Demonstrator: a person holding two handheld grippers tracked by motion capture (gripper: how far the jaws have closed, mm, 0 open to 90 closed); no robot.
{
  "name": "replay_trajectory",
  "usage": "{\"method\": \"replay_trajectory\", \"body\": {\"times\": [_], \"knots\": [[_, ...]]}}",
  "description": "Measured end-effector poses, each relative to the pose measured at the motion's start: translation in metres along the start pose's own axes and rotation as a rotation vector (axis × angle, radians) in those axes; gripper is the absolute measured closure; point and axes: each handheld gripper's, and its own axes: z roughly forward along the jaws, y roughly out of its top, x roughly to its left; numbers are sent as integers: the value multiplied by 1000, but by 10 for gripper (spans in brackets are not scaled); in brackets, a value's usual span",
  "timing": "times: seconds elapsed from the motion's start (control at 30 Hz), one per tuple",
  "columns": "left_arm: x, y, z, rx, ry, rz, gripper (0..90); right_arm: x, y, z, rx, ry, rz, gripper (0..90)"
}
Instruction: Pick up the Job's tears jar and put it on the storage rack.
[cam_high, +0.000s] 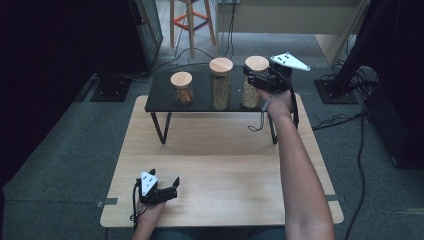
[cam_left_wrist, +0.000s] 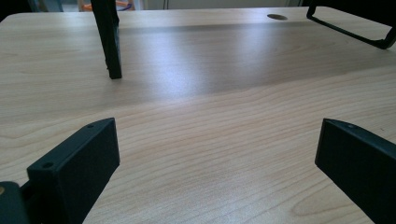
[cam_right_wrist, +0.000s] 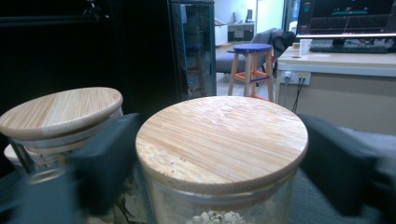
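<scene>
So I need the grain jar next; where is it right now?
In the high view the grain jar stands at the right end of the black shelf, beside the middle jar, with the right gripper straddling it.

A low black shelf (cam_high: 160, 102) stands at the far end of the worktop (cam_high: 220, 165) and carries three wooden-lidded jars. The right gripper (cam_high: 255, 79) reaches the rightmost jar (cam_high: 254, 82) on that shelf, beside the middle jar (cam_high: 220, 82) and well apart from the left jar (cam_high: 182, 87). The left gripper (cam_high: 162, 187) rests on the worktop, well in front of the shelf.

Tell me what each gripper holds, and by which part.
Nothing: the right gripper stands open around the rightmost jar below its lid; left gripper open, empty.
</scene>
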Motion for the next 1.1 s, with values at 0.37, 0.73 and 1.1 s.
{"method": "replay_trajectory", "body": {"times": [0.37, 0.73, 1.1], "knots": [[0, 0, 0, 1, 1, -2, 0, 2, 8, -6, 48, -15, 3, 0], [-1, 0, 0, 3, 5, 3, 0, 9, 2, -41, 36, -23, -47, 0], [-3, 0, 0, 3, 9, 14, 0, 11, -14, -71, 34, -29, -46, 0]]}}
